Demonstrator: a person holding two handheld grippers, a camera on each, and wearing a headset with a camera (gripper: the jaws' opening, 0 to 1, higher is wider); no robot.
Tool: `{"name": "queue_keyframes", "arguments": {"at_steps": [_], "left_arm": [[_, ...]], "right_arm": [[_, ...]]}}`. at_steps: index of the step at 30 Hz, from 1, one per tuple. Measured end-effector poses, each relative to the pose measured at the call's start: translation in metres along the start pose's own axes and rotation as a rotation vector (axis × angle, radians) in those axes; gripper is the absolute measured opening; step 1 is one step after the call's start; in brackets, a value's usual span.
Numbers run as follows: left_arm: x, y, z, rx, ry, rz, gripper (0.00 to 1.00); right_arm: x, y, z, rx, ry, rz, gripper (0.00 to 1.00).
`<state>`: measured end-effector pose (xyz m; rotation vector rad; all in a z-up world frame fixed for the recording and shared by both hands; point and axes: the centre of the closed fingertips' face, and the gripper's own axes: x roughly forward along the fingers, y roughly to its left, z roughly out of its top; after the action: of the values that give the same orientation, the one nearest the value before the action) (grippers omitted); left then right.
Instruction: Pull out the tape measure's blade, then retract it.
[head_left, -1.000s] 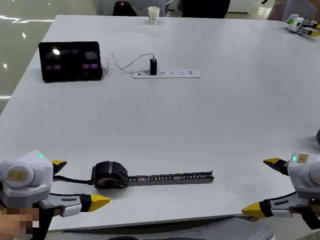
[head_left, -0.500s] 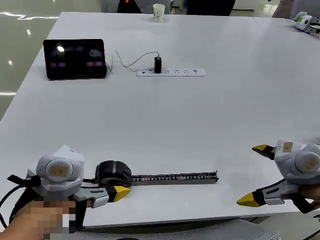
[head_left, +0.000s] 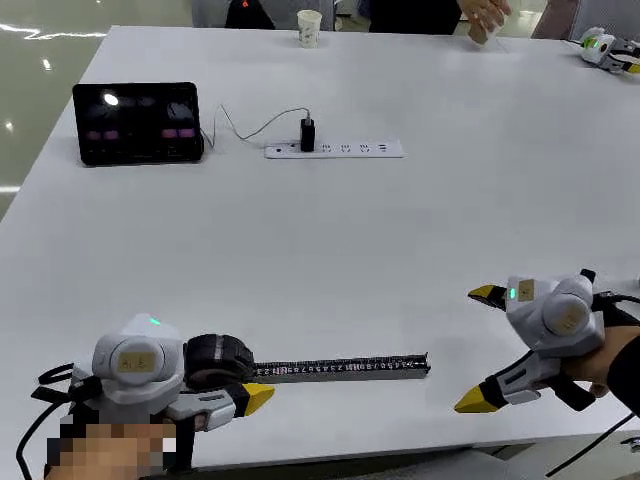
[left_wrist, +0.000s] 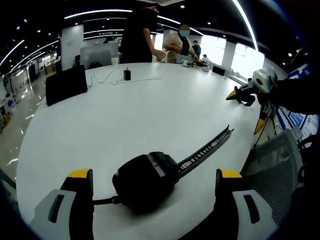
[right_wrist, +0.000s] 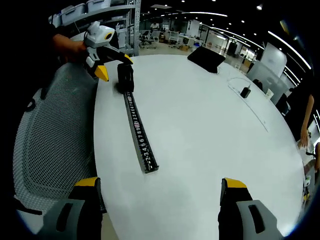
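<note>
A black tape measure case (head_left: 218, 360) lies near the table's front edge, with its blade (head_left: 345, 368) pulled out flat to the right and ending in a hook (head_left: 426, 364). My left gripper (head_left: 236, 374) is open and straddles the case (left_wrist: 145, 180), one jaw on each side, without touching it as far as I can tell. My right gripper (head_left: 478, 348) is open, a short way right of the hook. In the right gripper view the blade end (right_wrist: 150, 167) lies just ahead of the open right gripper (right_wrist: 160, 183).
A dark tablet (head_left: 138, 122) stands at the back left, beside a power strip (head_left: 335, 149) with a plugged-in charger. A paper cup (head_left: 309, 28) and a person's hand (head_left: 485, 15) are at the far edge. A mesh chair (right_wrist: 50, 140) sits by the near edge.
My left gripper has moved right until its jaws stand around the tape case. My right gripper has moved left, closer to the blade's hook. The blade's length looks unchanged.
</note>
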<state>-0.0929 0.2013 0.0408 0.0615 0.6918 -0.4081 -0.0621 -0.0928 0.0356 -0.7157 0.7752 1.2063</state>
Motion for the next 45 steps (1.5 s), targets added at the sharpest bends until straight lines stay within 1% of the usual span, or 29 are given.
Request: {"name": "queue_keyframes", "arguments": {"at_steps": [2,6,9,12,13,16,18,20,22,24,25,27,28,30,31,32,34,36,37,38,39,40,45], "left_arm": [[0.002,0.003,0.002,-0.009,-0.009,0.03,0.99],[0.009,-0.001,0.001,-0.021,-0.021,0.031,0.99],[0.013,0.001,-0.001,-0.029,-0.023,0.061,0.99],[0.015,0.002,0.0,-0.042,-0.037,0.086,0.99],[0.016,0.002,0.001,-0.051,-0.048,0.09,0.99],[0.018,0.003,0.003,-0.069,-0.058,0.103,0.99],[0.022,0.003,0.003,-0.107,-0.063,0.109,0.99],[0.024,0.004,0.004,-0.111,-0.079,0.119,0.99],[0.025,0.002,0.004,-0.112,-0.089,0.117,0.99],[0.025,0.003,0.001,-0.139,-0.083,0.113,0.99],[0.024,0.006,-0.001,-0.151,-0.078,0.123,0.99],[0.023,0.01,-0.002,-0.164,-0.088,0.134,0.99],[0.023,0.013,-0.003,-0.171,-0.088,0.143,0.99],[0.024,0.018,-0.005,-0.195,-0.085,0.152,0.99],[0.024,0.019,-0.005,-0.195,-0.085,0.154,0.99],[0.023,0.022,-0.004,-0.194,-0.09,0.169,0.99],[0.022,0.024,-0.002,-0.19,-0.1,0.182,0.99],[0.023,0.024,-0.002,-0.184,-0.103,0.183,0.99],[0.023,0.023,-0.001,-0.179,-0.104,0.18,0.99],[0.024,0.02,-0.001,-0.173,-0.104,0.175,0.99],[0.024,0.019,0.0,-0.165,-0.105,0.173,0.99],[0.024,0.017,0.002,-0.15,-0.111,0.17,0.99],[0.026,0.013,0.003,-0.139,-0.11,0.159,0.99]], "right_arm": [[0.003,-0.001,0.002,-0.002,0.007,0.011,0.99],[0.009,-0.001,0.003,-0.014,0.025,0.037,0.99],[0.013,-0.001,0.006,-0.034,0.032,0.055,0.99],[0.018,-0.003,0.006,-0.045,0.041,0.066,0.99],[0.02,-0.003,0.007,-0.048,0.045,0.071,0.99],[0.026,-0.005,0.008,-0.055,0.05,0.076,0.99],[0.03,-0.006,0.008,-0.064,0.057,0.076,0.96],[0.034,-0.006,0.008,-0.077,0.067,0.079,0.94],[0.037,-0.005,0.009,-0.085,0.076,0.086,0.92],[0.041,-0.004,0.009,-0.087,0.078,0.094,0.89],[0.044,-0.002,0.01,-0.093,0.076,0.103,0.87],[0.048,0.0,0.008,-0.114,0.083,0.11,0.83],[0.051,-0.001,0.007,-0.134,0.088,0.105,0.81],[0.052,0.0,0.006,-0.131,0.095,0.112,0.75],[0.052,0.0,0.006,-0.125,0.096,0.114,0.71],[0.052,0.001,0.006,-0.115,0.094,0.122,0.67],[0.051,0.002,0.005,-0.123,0.097,0.131,0.6],[0.051,0.006,0.001,-0.141,0.104,0.158,0.5],[0.051,0.009,-0.002,-0.144,0.111,0.174,0.43],[0.051,0.011,-0.004,-0.143,0.123,0.183,0.4],[0.052,0.012,-0.005,-0.152,0.129,0.184,0.38],[0.052,0.014,-0.005,-0.18,0.128,0.189,0.36],[0.053,0.016,-0.004,-0.192,0.126,0.192,0.31]]}}
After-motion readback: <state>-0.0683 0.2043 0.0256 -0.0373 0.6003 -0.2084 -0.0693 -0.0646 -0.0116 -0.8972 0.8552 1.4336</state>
